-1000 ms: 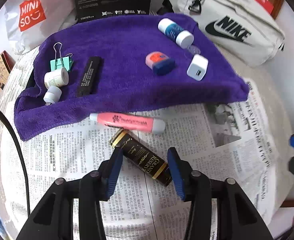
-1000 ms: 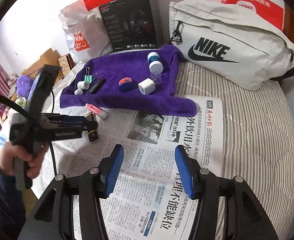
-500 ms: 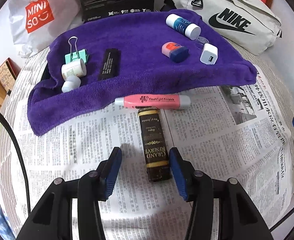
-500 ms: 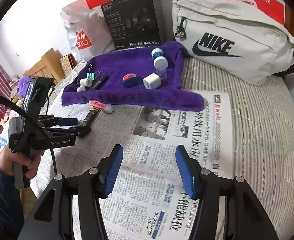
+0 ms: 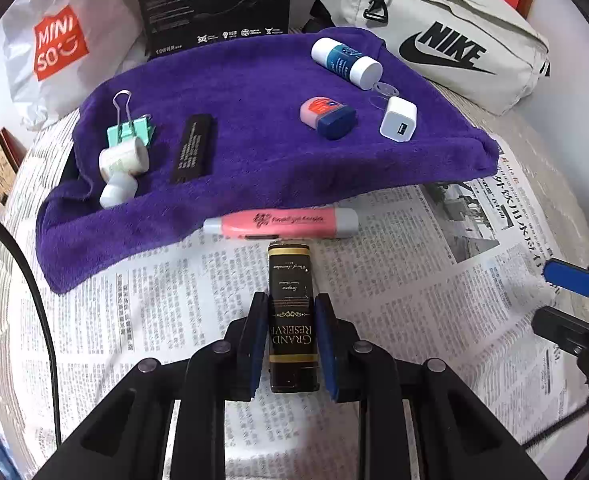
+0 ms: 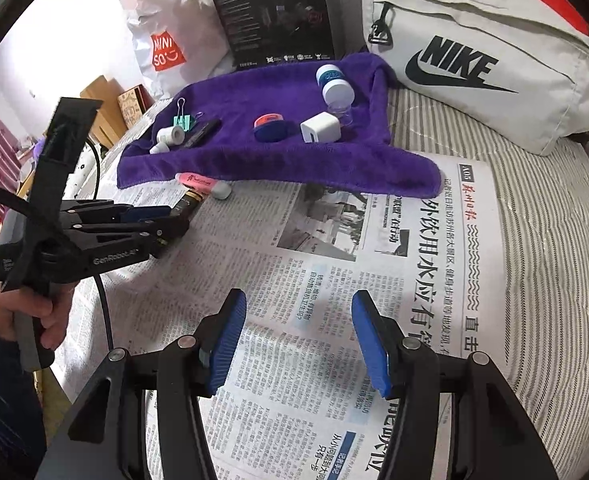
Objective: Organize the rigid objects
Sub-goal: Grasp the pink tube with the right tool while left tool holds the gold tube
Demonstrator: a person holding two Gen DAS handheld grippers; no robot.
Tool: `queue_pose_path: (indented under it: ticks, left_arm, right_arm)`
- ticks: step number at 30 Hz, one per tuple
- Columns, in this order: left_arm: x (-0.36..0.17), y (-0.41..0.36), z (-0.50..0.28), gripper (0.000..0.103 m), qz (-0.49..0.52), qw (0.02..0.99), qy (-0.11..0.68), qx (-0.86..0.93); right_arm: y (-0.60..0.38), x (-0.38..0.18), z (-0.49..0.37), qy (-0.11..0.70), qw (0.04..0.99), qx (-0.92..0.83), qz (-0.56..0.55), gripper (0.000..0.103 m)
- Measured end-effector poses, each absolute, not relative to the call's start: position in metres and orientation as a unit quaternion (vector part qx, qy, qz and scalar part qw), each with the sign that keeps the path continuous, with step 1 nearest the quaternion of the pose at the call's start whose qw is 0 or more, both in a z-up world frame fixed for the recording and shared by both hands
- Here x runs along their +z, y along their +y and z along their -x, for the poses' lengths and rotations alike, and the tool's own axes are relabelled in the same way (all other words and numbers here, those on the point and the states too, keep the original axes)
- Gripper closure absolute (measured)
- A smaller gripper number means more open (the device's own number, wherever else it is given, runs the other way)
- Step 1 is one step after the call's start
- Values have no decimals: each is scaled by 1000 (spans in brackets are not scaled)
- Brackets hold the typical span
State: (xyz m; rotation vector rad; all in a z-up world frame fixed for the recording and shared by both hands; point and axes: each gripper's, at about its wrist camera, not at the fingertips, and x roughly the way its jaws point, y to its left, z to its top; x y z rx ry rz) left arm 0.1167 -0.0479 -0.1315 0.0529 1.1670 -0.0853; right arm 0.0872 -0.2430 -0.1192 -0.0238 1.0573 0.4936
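Note:
My left gripper (image 5: 291,312) is shut on a black and gold "Grand Reserve" lighter (image 5: 292,300) that lies on the newspaper (image 5: 394,300); it shows from the side in the right wrist view (image 6: 174,216). A pink highlighter (image 5: 282,222) lies crosswise just past the lighter, at the edge of the purple towel (image 5: 254,152). On the towel lie a green binder clip (image 5: 130,128), a white tape roll (image 5: 124,158), a black stick (image 5: 194,148), a pink and blue eraser (image 5: 328,114), a white charger (image 5: 398,119) and a white and blue bottle (image 5: 346,62). My right gripper (image 6: 296,336) is open and empty above the newspaper (image 6: 374,260).
A white Nike bag (image 5: 446,32), a black box (image 5: 214,0) and a Miniso bag (image 5: 58,44) stand behind the towel. The striped table cover (image 6: 534,240) lies bare at the right. A black cable (image 5: 34,280) runs along the left.
My left gripper turned to line up with the lighter, moved forward around it and closed on it. The right gripper stayed open and shifted slightly.

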Motion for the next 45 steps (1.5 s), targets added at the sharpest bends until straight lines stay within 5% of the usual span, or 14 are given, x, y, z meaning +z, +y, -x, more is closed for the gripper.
queue_pose_path:
  ticks: [40,43,45]
  left_arm:
    - [-126,68,-80,80,26,849,527,-23]
    - [-126,67,-79,80,23,850,526,-23]
    - [-126,66,-78,80,20,850,525,-21]
  right_arm:
    - [-89,-150,-163,460,790,355,197,51]
    - [-88,-150,-161,451,790,365,199,61]
    - [-87,-149,-157,447,787,373,204,78]
